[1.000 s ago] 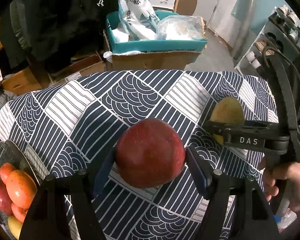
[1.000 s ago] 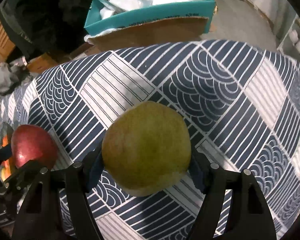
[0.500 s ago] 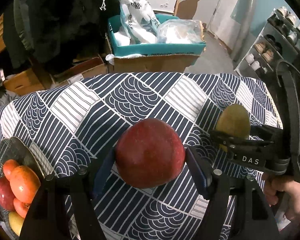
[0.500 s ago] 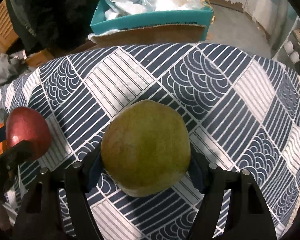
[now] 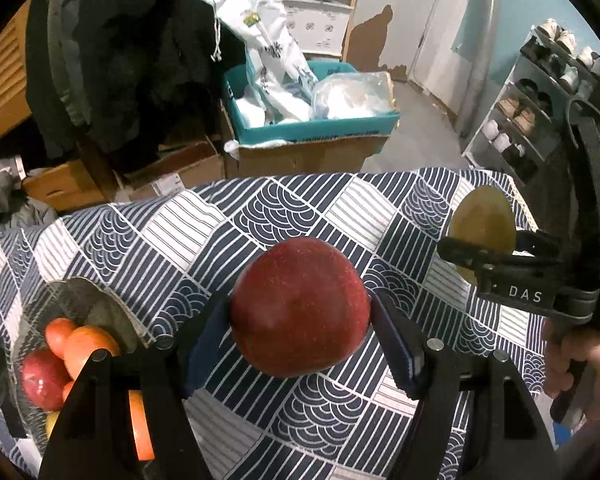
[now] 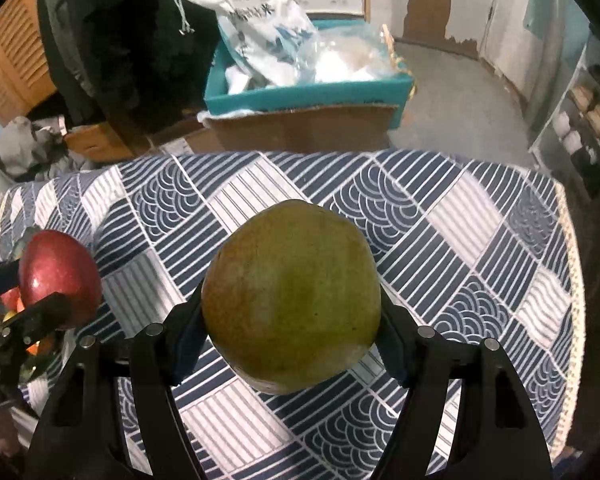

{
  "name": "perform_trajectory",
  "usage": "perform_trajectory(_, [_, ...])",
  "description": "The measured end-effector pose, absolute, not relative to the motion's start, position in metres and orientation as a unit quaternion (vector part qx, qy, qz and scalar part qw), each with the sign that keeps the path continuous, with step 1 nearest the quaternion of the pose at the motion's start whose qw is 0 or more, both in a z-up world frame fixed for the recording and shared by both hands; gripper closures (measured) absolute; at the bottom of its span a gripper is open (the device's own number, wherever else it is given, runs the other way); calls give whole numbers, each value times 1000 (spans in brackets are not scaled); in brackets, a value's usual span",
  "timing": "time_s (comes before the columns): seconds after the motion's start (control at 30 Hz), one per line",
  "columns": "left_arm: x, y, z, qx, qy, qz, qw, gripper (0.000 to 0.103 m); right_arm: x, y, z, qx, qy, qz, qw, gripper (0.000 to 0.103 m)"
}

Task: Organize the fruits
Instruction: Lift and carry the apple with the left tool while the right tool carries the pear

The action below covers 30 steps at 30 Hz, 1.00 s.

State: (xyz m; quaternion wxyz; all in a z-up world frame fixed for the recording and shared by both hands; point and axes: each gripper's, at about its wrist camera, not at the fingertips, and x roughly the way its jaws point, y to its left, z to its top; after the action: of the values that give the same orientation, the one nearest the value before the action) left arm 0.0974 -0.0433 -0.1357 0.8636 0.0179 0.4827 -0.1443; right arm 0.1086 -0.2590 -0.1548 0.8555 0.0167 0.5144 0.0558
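My left gripper [image 5: 300,320] is shut on a red apple [image 5: 300,306] and holds it above the patterned tablecloth [image 5: 204,232]. My right gripper [image 6: 292,324] is shut on a green-yellow pear [image 6: 291,296], also held above the cloth. In the left wrist view the pear [image 5: 482,226] and the right gripper show at the right. In the right wrist view the apple [image 6: 58,276] shows at the left. A glass bowl [image 5: 76,296] with red, orange and yellow fruit [image 5: 80,348] sits at the table's left.
Beyond the table's far edge stands a cardboard box with a teal tray [image 5: 312,128] of white bags. Dark clothing hangs at the back left. A shoe rack [image 5: 540,112] stands at the right. The floor behind is bare.
Both grippers have risen and pulled back with their fruit, so more of the room shows. The bowl has come further into the left wrist view.
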Motion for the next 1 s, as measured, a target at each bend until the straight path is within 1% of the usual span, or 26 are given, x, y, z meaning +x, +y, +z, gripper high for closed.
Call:
perform_trajectory(0.53, [55, -17, -70, 12, 433, -138, 891, 29, 73, -237, -80, -13, 467, 71, 881, 30])
perform_trajectory(0.73, [41, -1, -53, -1, 423, -127, 897, 29, 61, -225, -54, -18, 450, 89, 889, 30])
perform_trajectory(1.0, [25, 25, -41, -8, 410, -106, 906, 29, 48, -205, -34, -23, 435, 116, 892, 30])
